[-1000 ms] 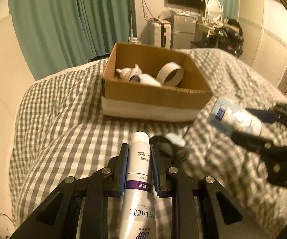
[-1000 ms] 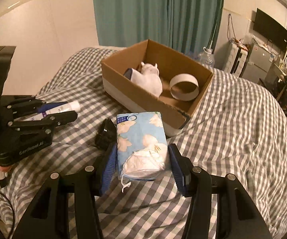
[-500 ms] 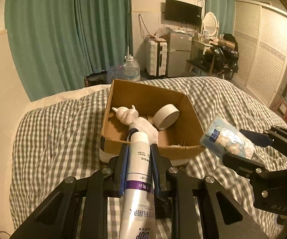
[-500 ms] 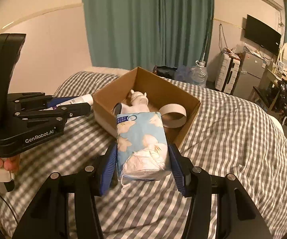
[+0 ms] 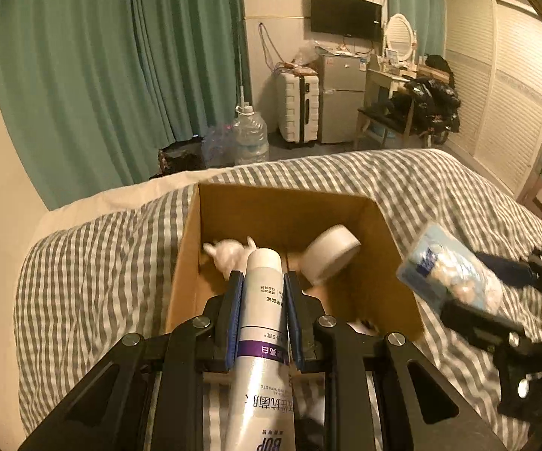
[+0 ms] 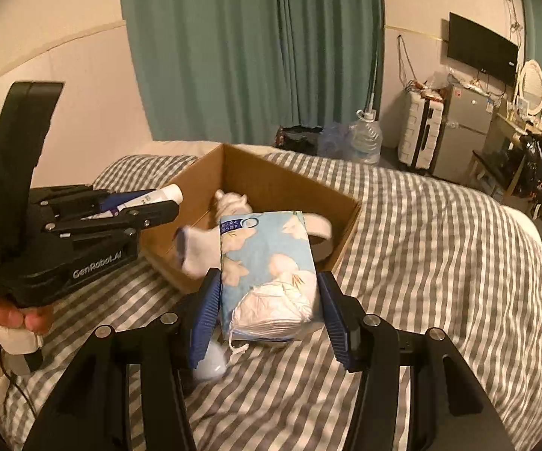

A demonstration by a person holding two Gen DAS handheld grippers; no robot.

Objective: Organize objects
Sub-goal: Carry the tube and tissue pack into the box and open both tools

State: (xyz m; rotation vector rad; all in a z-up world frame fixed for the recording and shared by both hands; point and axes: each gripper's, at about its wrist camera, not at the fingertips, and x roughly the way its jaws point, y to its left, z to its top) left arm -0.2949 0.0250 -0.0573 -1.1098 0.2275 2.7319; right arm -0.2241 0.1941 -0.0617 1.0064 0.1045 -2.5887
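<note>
Two handheld grippers converge on an open cardboard box sitting on a checked bed, each carrying an item to be put away. The left gripper has its blue-padded fingers closed tight around a white toothpaste tube, gripped across the upper body with the cap end pointing forward over the box's near wall. The right gripper holds a blue printed pack of face masks, its fingers set wide and pressing the pack's two long sides, just short of the box's near corner.

Already in the box are a white figurine, a roll of tape and a white sock.

The tube looks light and smooth, its plastic skin likely slippery and soft enough to dent, so the mid-body hold across the firmer, fuller section seems the safe one; squeezing harder risks forcing paste toward the cap. The mask pack appears lighter still, a soft film bag that buckles under pressure and could slide out, so a broad hold across its width suits it best. Neither looks fragile; the figurine might be, so a low release clear of it would be wise.
</note>
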